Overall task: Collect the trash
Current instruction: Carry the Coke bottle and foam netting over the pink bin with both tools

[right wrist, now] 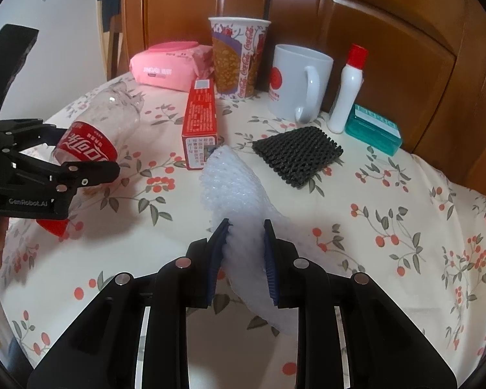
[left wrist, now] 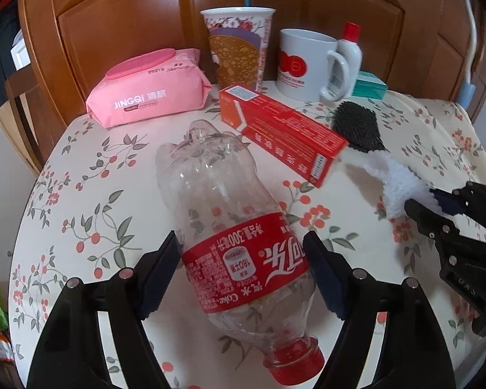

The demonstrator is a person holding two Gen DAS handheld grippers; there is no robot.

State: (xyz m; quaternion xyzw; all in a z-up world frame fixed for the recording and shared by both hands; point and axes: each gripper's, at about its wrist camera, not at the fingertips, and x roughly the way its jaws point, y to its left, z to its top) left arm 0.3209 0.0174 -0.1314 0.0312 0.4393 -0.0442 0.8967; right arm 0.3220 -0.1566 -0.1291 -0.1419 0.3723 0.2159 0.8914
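Note:
An empty clear cola bottle (left wrist: 236,214) with a red label and red cap lies on the flowered tablecloth (left wrist: 81,227), cap toward me. My left gripper (left wrist: 241,243) straddles it at the label, and both blue pads press the bottle's sides. The right wrist view shows the same bottle (right wrist: 113,110) inside the left gripper (right wrist: 87,150). A crumpled piece of white bubble wrap (right wrist: 233,188) rises from the cloth, and my right gripper (right wrist: 246,227) is shut on its near end. From the left, the bubble wrap (left wrist: 395,178) leads into the right gripper (left wrist: 437,201).
A red carton (left wrist: 285,129) lies just beyond the bottle, with a black mesh pad (right wrist: 298,155) to its right. Along the back stand pink wipes (left wrist: 149,90), a paper cup (left wrist: 236,48), a white mug (left wrist: 304,64), a small white bottle (right wrist: 346,97) and a teal box (right wrist: 372,129). Wooden panels rise behind.

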